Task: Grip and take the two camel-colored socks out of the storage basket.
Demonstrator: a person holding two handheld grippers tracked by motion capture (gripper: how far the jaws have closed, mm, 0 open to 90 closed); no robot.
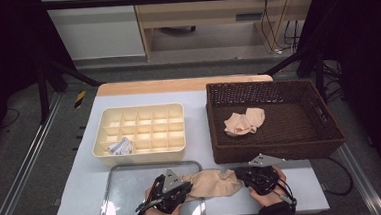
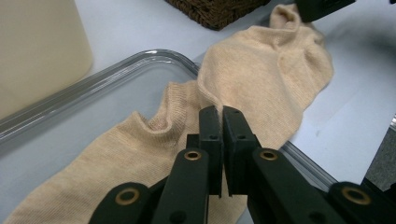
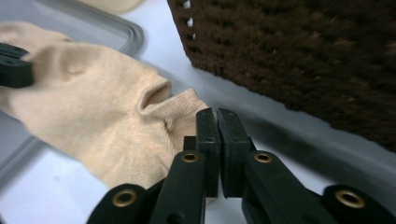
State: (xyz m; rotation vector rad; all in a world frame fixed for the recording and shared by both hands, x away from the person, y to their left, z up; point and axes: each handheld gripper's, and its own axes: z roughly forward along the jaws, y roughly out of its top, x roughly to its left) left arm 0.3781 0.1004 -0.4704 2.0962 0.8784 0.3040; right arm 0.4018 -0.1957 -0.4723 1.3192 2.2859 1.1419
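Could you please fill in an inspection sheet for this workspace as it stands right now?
Surface: pale table, bare at the middle.
Job's things: beige sock stretched from the metal tray onto the table.
Clutter: divided organizer with a white bundle; wicker basket holding another beige sock.
Grippers: left gripper and right gripper each shut on the sock, at opposite ends.
Cables: gripper cable by the right wrist.
Surroundings: dark frame, floor, wooden furniture behind.

Sock (image 1: 213, 182) across tray (image 1: 133, 183) edge; organizer (image 1: 140, 130) behind, basket (image 1: 274, 120) right
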